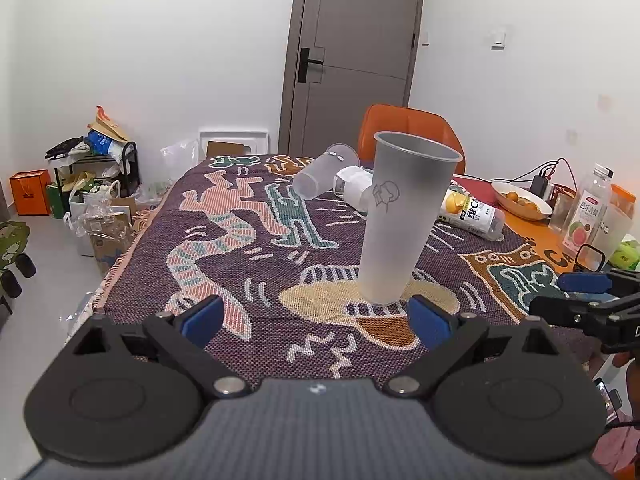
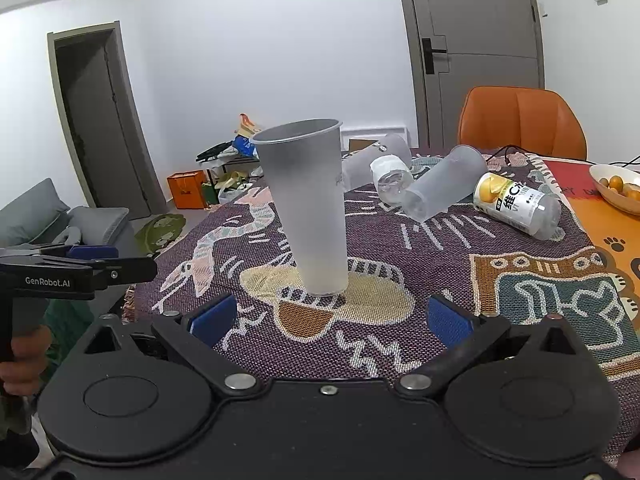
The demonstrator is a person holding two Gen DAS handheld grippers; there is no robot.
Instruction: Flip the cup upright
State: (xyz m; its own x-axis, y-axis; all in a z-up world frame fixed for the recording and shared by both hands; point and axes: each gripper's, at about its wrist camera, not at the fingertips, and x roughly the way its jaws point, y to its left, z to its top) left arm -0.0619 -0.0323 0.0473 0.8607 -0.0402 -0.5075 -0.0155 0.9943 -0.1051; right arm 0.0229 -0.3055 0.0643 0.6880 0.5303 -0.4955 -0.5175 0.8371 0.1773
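A tall frosted plastic cup (image 1: 400,216) stands upright, mouth up, on the patterned cloth (image 1: 240,264); it also shows in the right wrist view (image 2: 312,208). My left gripper (image 1: 316,320) is open and empty, just short of the cup's base, the cup off to its right finger. My right gripper (image 2: 332,316) is open and empty, a little short of the cup. Each gripper shows at the edge of the other's view, the right one (image 1: 584,284) and the left one (image 2: 92,252).
Behind the cup lie two more frosted cups (image 2: 444,184) (image 2: 376,160) on their sides, a clear bottle (image 2: 390,178) and a lemon-label bottle (image 2: 516,204). A fruit bowl (image 2: 616,188), bottles (image 1: 588,208) and cables sit at the right. An orange chair (image 2: 520,120) stands behind the table.
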